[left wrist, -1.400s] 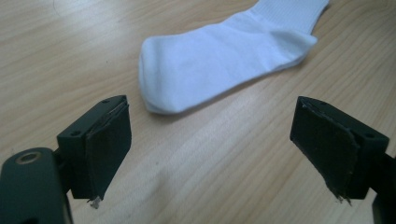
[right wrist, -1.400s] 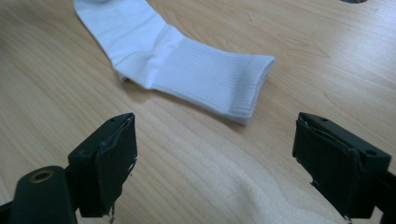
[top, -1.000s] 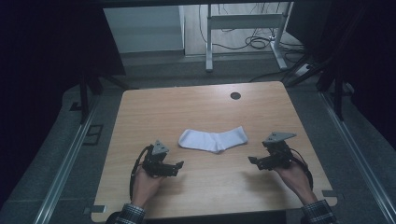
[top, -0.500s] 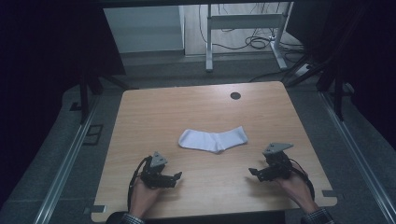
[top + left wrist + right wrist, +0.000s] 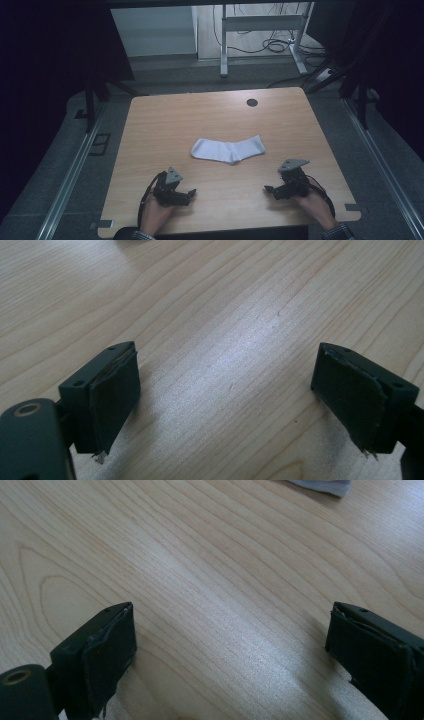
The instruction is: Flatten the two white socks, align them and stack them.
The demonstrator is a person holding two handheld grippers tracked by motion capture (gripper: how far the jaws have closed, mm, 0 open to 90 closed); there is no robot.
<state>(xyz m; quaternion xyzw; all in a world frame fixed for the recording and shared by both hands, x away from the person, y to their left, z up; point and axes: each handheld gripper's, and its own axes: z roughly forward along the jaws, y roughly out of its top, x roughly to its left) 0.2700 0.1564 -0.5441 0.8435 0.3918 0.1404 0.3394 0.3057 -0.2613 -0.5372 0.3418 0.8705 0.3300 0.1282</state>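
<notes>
A white sock lies flat near the middle of the wooden table, its toe end to the left. My left gripper rests low near the table's front edge at the left, jaws wide open over bare wood. My right gripper sits near the front edge at the right, also open, with bare wood between its jaws. An edge of the sock shows at the top of the right gripper view. Both grippers are well short of the sock and hold nothing.
A dark round cable hole sits at the table's far right. Metal rails run along both sides of the table. Behind the table stand a grey frame and loose cables on the floor.
Both grippers have drawn back toward the table's front edge and lower, away from the sock. The sock has not moved.
</notes>
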